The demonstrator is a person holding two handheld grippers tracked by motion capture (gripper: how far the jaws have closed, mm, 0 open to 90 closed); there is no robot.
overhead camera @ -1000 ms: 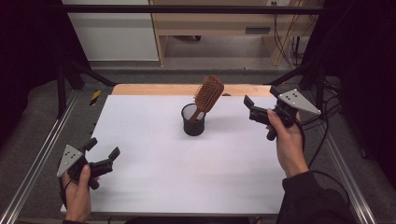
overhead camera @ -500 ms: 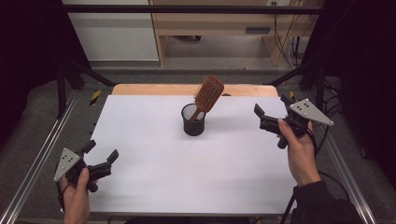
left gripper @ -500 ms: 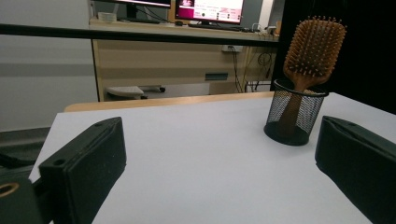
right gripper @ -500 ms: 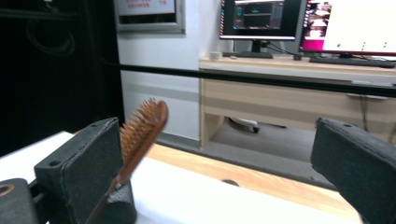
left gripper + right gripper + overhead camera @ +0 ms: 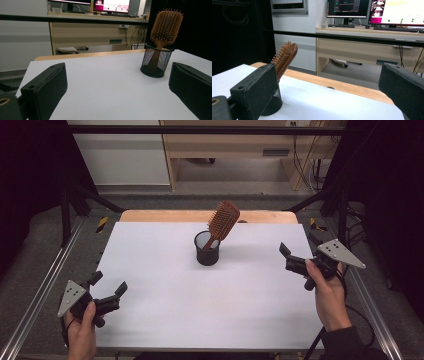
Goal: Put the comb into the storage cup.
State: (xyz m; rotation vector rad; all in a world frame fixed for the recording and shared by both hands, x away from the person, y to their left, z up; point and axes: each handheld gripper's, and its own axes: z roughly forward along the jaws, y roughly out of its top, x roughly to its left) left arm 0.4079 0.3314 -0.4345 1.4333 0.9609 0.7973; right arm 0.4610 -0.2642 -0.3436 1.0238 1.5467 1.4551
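nearest the person, the left gripper (image 5: 106, 295) hovers at the near left corner of the white table (image 5: 165, 310), its jaws spread wide with nothing between them; its own view shows both black pads parted over bare tabletop. a little farther on, at the right edge, the right gripper (image 5: 290, 260) is held above the table, jaws likewise wide apart and empty, pointing toward the middle. well apart from both, past the centre of the table, stands a black mesh cup (image 5: 207, 249) with a wooden paddle hairbrush (image 5: 223, 221) in it, handle down, head leaning up and to the right over the rim, bristles facing the near left. the brush looks rigid and light, smooth on its varnished back, so it could slip if pinched across the flat head; the bristle face gives poor purchase. the better hold is probably the neck just above the rim, where the wood narrows. the cup looks light too and may tip or lift along with the brush unless it is steadied. beyond the table's wooden far edge (image 5: 165, 215) stands a desk (image 5: 367, 50) with monitors.
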